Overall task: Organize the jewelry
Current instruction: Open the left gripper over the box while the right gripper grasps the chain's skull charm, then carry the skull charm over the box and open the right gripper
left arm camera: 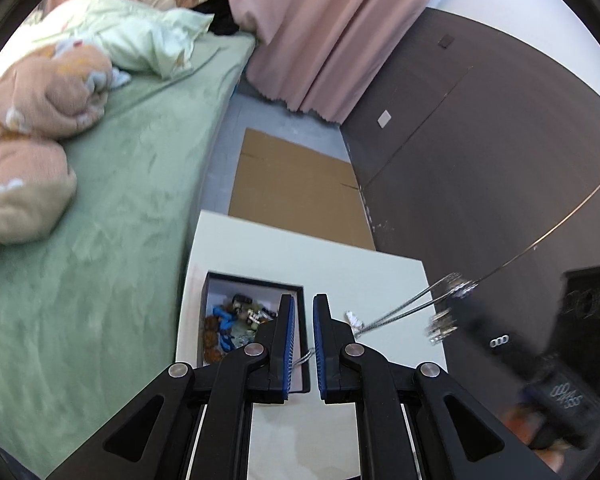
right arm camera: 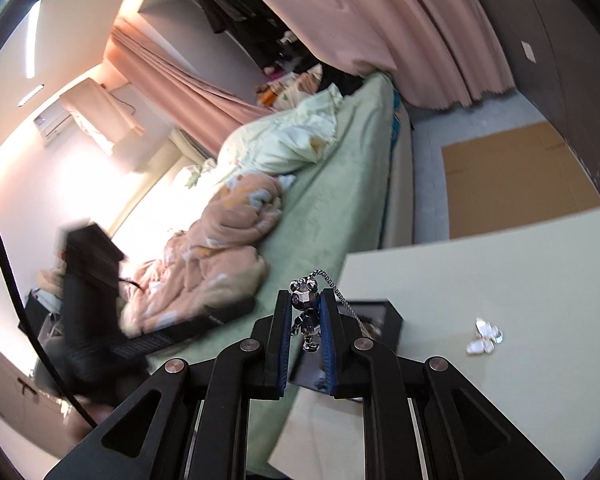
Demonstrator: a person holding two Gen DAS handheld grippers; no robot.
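- Left wrist view: left gripper (left arm camera: 301,344) nearly closed, pinching the silver chain (left arm camera: 400,312) above the open jewelry box (left arm camera: 216,280) on the white table (left arm camera: 292,252).
- Right wrist view: right gripper (right arm camera: 306,332) clamps the metal bear pendant (right arm camera: 305,312); butterfly pieces (right arm camera: 484,336) lie on the table.

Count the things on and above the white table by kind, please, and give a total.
Claws: 2 (left claw, right claw)
Black box of jewelry: 1
Chain necklace with silver bear pendant: 1
White butterfly piece: 1
Total: 5
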